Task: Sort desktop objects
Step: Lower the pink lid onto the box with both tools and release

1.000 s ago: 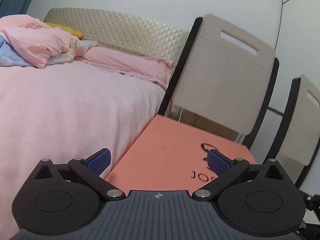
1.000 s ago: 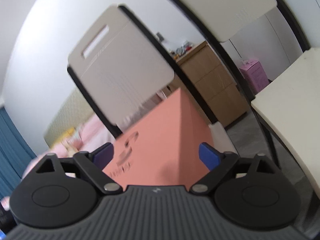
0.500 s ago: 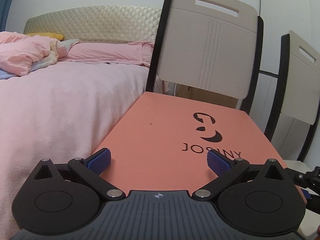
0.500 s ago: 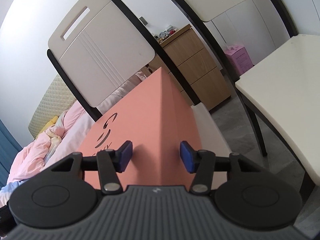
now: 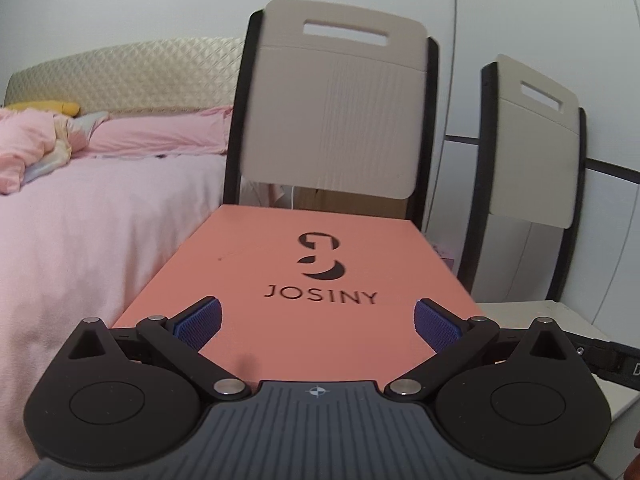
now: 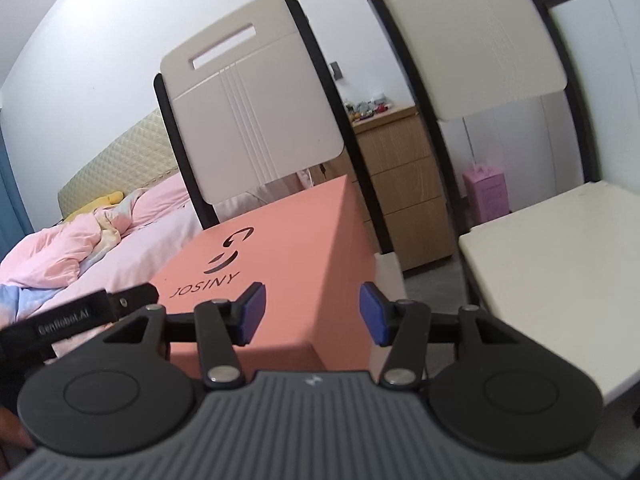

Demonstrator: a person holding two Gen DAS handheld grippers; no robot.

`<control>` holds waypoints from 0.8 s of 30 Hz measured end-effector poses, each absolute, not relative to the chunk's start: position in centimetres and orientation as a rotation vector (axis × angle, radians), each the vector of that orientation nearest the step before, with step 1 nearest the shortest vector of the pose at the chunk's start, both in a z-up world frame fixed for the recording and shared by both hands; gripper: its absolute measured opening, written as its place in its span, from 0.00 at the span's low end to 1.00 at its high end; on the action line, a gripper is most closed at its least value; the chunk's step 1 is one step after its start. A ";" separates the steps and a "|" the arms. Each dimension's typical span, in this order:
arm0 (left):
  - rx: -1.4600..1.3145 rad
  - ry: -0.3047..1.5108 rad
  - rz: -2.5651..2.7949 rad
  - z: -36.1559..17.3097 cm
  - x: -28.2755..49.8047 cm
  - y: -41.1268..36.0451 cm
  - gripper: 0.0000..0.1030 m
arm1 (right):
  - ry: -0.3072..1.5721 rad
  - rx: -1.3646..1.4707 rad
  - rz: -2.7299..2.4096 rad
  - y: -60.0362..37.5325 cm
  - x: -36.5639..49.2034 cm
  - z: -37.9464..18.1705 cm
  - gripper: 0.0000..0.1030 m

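Left wrist view: left gripper [image 5: 316, 318] hovering spread wide over the salmon box [image 5: 320, 280]; right gripper [image 6: 312, 308] gaping at that box's [image 6: 280, 248] near corner, beside the bed [image 5: 80, 220].

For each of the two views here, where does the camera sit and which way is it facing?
Left wrist: on the left gripper, level over the salmon-pink JOSINY cardboard box, facing the beige chair back; both fingers show.
Right wrist: on the right gripper, tilted, at the box's near right corner; the left gripper's strap shows.
Shared: box, chairs, pink bed.
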State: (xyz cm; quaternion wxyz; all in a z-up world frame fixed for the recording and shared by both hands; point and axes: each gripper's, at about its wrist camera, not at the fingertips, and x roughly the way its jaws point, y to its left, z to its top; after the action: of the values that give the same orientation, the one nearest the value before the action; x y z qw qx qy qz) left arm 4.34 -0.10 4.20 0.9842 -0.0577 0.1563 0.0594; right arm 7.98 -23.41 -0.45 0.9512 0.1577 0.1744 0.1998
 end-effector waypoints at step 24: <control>-0.033 0.123 0.259 4.8 -5.4 -3.2 1.00 | 0.162 0.116 0.465 -26.2 0.7 0.9 0.96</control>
State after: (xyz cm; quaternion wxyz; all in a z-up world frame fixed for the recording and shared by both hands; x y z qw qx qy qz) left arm -5.45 -3.20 4.80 0.9896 -0.0163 0.0611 0.1290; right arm 0.75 -26.24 0.91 0.9681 0.0573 0.0800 0.2303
